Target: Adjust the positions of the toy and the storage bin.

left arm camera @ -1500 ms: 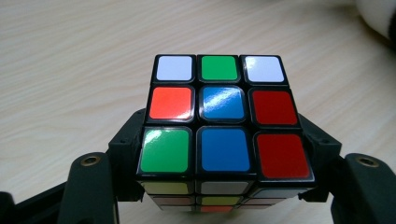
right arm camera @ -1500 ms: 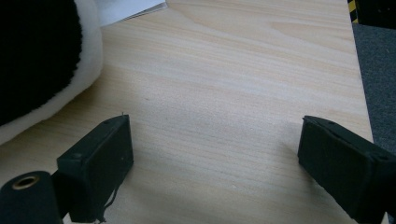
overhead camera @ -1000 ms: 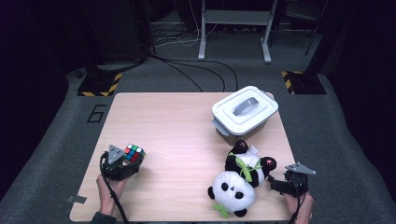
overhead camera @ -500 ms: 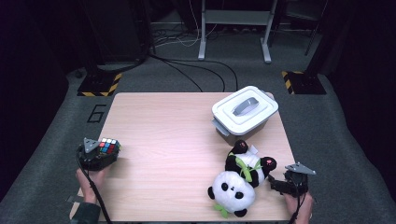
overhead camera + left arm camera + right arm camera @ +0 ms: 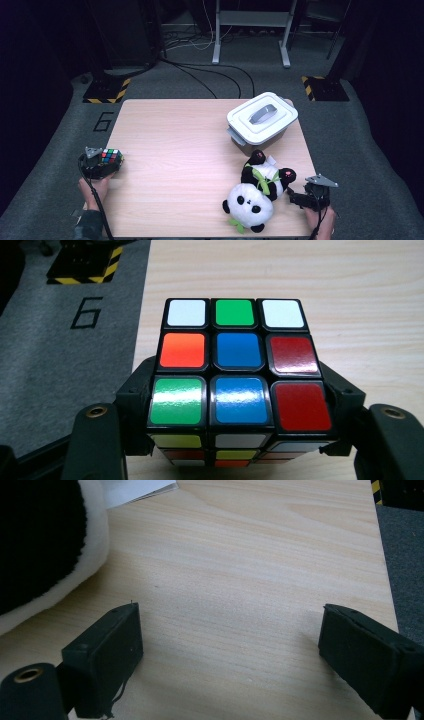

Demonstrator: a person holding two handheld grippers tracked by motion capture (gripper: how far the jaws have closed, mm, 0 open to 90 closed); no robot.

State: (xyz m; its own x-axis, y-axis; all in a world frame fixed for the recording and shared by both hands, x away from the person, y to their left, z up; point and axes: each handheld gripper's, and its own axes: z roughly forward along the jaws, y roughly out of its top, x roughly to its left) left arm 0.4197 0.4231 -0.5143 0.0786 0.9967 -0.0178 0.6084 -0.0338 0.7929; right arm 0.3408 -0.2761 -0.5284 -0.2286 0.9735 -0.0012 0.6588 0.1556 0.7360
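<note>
Left hand-held gripper (image 5: 102,164) at the left edge of the desk (image 5: 175,150), clamped on a puzzle cube (image 5: 110,157); in the left gripper view the cube (image 5: 240,365) sits squarely between the two black jaws, pressed on both sides, top face showing white, green, white across the far row, orange, blue, dark red in the middle, green, blue, red nearest. Cube is held partly over the desk's edge, grey carpet with a painted number six just beyond. Right hand-held gripper (image 5: 307,196) near the front right corner of the desk, jaws spread wide with nothing between them, bare wood showing in the gap (image 5: 230,650). A stuffed panda (image 5: 255,192) lies just beside it, white and black fur close to one jaw. A white lidded box (image 5: 262,117) stands behind the panda, lid on, grey handle on top.
</note>
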